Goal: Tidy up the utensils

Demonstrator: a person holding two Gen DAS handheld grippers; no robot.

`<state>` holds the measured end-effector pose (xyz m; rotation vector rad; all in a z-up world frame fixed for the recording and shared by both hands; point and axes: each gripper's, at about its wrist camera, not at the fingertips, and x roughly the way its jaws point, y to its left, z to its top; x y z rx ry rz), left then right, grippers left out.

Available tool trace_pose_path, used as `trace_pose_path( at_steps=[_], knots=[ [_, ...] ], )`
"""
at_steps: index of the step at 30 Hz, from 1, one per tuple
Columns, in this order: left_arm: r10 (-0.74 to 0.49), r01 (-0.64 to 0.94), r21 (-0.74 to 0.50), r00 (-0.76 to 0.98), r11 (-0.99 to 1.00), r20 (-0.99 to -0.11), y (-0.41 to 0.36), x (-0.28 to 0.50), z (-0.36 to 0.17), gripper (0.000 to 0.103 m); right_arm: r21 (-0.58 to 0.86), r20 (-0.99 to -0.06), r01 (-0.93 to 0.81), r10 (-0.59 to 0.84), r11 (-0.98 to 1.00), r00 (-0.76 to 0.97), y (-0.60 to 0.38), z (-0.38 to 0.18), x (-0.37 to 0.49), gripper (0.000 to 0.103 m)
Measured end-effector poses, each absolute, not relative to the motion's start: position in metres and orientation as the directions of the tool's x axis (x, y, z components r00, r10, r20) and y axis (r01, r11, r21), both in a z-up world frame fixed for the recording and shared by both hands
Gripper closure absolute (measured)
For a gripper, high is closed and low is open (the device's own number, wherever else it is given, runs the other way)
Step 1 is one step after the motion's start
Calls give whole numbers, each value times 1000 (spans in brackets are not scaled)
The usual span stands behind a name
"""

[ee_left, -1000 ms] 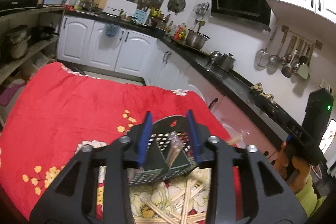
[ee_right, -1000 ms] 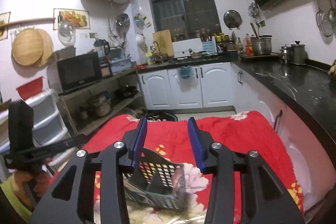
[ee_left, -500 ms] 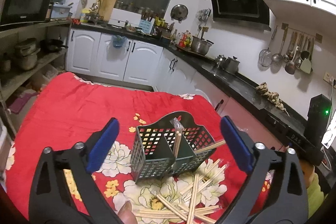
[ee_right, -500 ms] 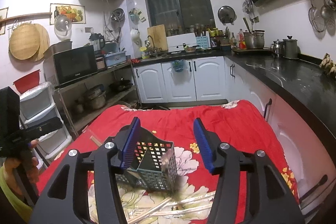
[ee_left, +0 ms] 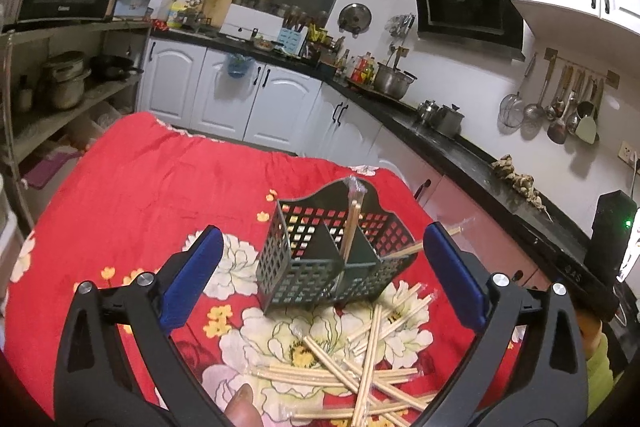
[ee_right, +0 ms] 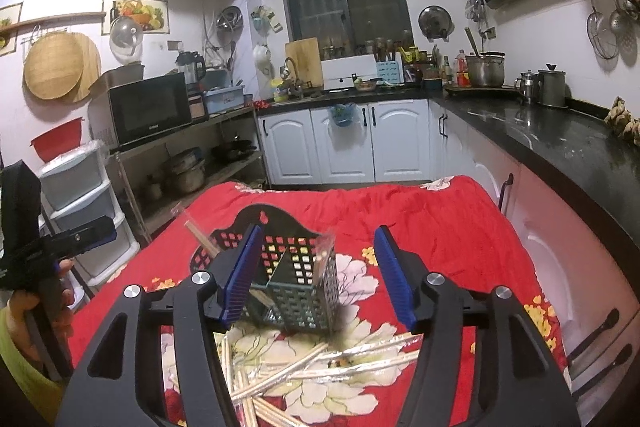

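Blue-padded fingers (ee_left: 193, 275) of the left gripper (ee_left: 324, 275) are standing spread wide apart and holding nothing, with the dark green utensil basket (ee_left: 320, 279) showing in the gap between them. That basket is sitting upright on the red flowered cloth (ee_left: 140, 187) covering the tabletop, just beyond the fingertips (whether a pad is brushing it cannot be told). One pair of wrapped chopsticks (ee_left: 351, 223) is standing nearly upright in a middle compartment, its plastic tip poking above the rim, and another pair (ee_left: 420, 247) is leaning out over the basket's right side. Nearer the camera, a loose pile of wrapped chopsticks (ee_left: 360, 367) is lying criss-crossed on a white flower of the cloth, touching the basket's near foot. A fingertip of the person's hand (ee_left: 240, 407) is showing at the bottom edge.

Fingers (ee_right: 242, 273) of the right gripper (ee_right: 318, 275) are also parted and gripping nothing. From this side the utensil basket (ee_right: 298, 291) is sitting between them, closer to the left pad, which is overlapping its near left corner. A chopstick pair (ee_right: 200, 239) is sticking out of the basket toward the far left. The scattered pile (ee_right: 304, 367) is spreading across the cloth (ee_right: 440, 219) in front of the basket, between the two black gripper arms.

Farther out, white cabinets (ee_right: 348, 143) are running along the far wall, a black worktop (ee_right: 560, 143) is lining the right, and a microwave (ee_right: 148, 109) is sitting on a shelf at left.
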<state>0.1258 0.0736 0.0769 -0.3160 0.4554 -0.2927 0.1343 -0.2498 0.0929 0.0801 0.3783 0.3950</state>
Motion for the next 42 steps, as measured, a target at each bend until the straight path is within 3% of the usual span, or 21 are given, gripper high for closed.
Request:
trace_pose_path(
  at_steps=[42],
  knots=[
    [-375,215,-334,749,918,-547,31,124,6,11,132,-499,-385,397,913,770,-247,18,64,39]
  ],
)
